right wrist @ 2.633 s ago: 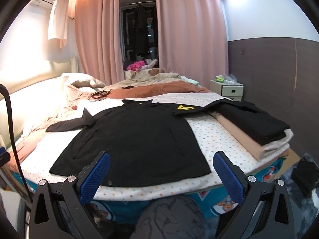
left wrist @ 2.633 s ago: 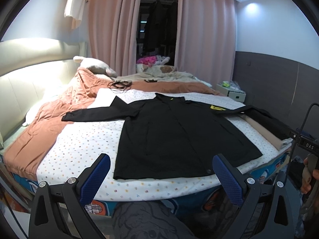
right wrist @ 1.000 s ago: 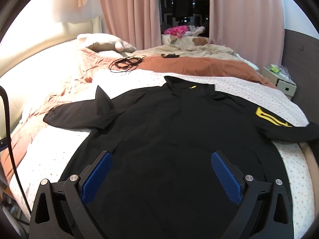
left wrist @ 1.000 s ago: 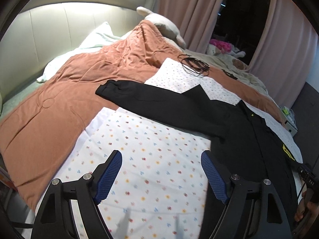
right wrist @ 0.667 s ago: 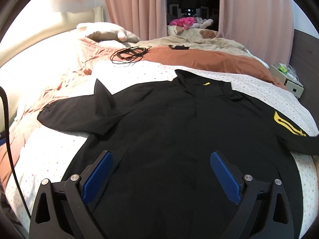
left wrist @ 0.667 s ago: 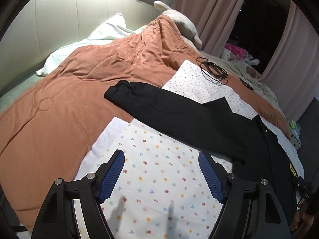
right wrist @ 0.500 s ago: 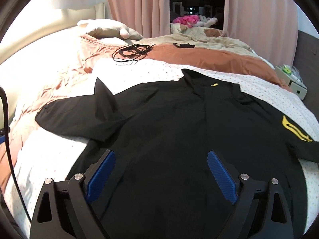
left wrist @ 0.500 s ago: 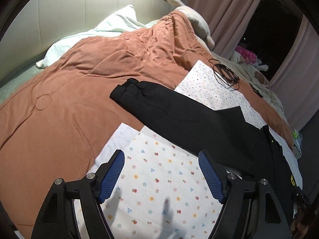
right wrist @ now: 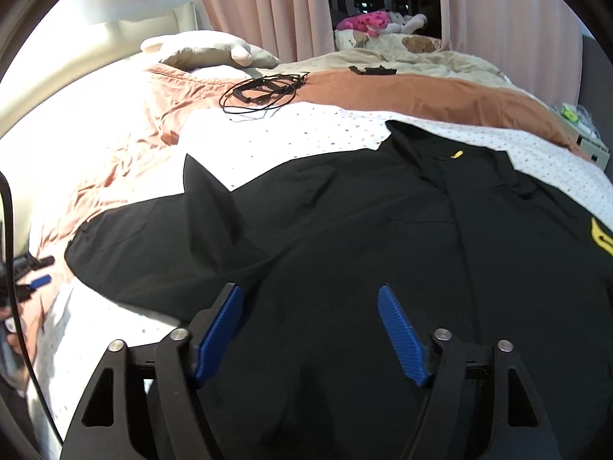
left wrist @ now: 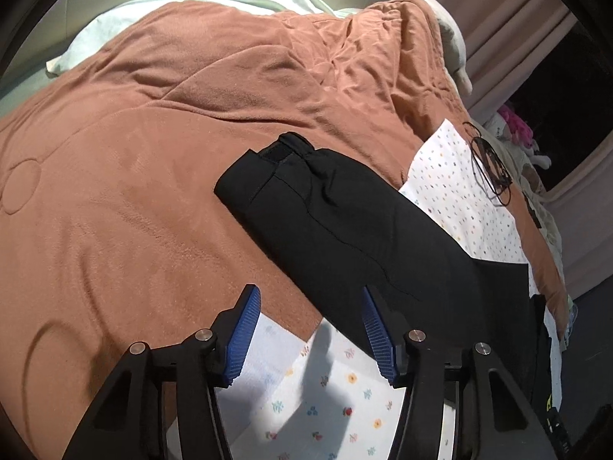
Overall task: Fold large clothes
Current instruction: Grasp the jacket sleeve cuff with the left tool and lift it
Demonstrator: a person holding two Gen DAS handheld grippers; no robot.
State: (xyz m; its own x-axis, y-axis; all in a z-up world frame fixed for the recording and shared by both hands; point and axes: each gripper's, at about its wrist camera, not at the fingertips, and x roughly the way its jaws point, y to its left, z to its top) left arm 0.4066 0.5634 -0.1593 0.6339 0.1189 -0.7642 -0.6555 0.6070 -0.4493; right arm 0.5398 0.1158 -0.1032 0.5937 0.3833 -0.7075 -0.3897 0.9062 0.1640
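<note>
The left gripper is hanging over the bed with its two blue pads apart and grasping nothing — its jaws have just been closing, yet only the dotted sheet and the edge of the rust-brown blanket are lying beneath the gap. Just beyond its tips, one long sleeve of the black jacket is stretching across the blanket, its cuff lying flat and turned away from the gripper. Past the sleeve, a pale pillow is showing at the head of the bed, and one tangle of black cable is resting on the sheet farther off. The right gripper is hovering over the jacket's body, also released, two blue pads spread with dark cloth under them but none pinched between — these jaws have likewise just been closing. Outward from it, the jacket is lying spread flat on the sheet, collar pointing away, one yellow tag at the neck and one yellow emblem on the sleeve off to the jacket's right. Beyond the collar, the same cable coil is sitting by the blanket, a small black object is resting farther back, and pink curtains are hanging behind the bed. At the jacket's left sleeve end, the other gripper is appearing small and blurred.
</note>
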